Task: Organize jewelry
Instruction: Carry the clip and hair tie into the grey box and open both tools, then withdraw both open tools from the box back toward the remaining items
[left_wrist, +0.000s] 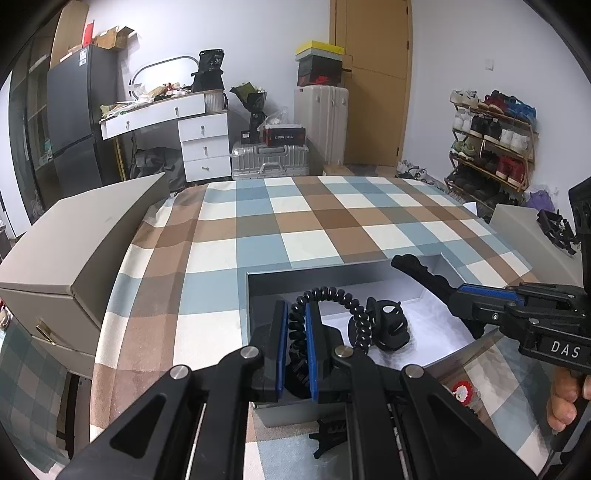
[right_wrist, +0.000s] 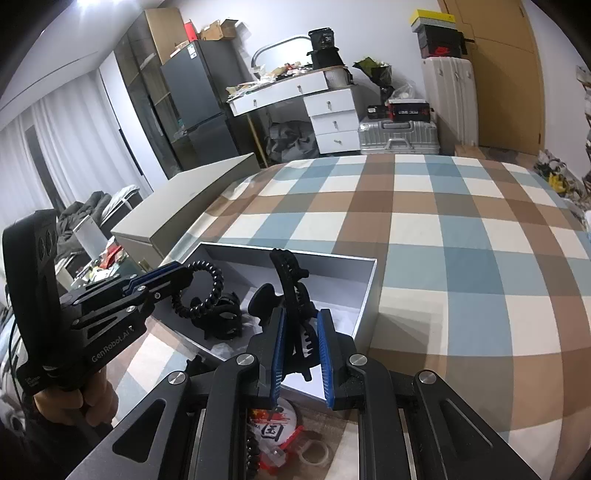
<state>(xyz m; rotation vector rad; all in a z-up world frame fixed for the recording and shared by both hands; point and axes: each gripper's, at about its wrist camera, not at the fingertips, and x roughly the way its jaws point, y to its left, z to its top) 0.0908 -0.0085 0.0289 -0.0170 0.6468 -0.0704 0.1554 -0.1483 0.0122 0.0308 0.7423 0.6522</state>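
An open grey box (left_wrist: 255, 295) with a white floor sits on the checked tablecloth. My left gripper (left_wrist: 296, 321) is shut on a black spiral hair tie (left_wrist: 332, 293), held over the box; it also shows in the right wrist view (right_wrist: 207, 291). My right gripper (right_wrist: 301, 332) is shut on a long black hair claw clip (right_wrist: 291, 291), held over the box's near right part; the clip shows in the left wrist view (left_wrist: 424, 275). A round black claw clip (left_wrist: 391, 326) lies on the box floor, also in the right wrist view (right_wrist: 223, 319).
A beige drawer chest (left_wrist: 74, 243) stands at the table's left edge. A second beige box (left_wrist: 524, 229) with a black clip on it is at the right. Small trinkets and a tape roll (right_wrist: 314, 452) lie near the front edge. The checked cloth (left_wrist: 314, 221) stretches beyond the box.
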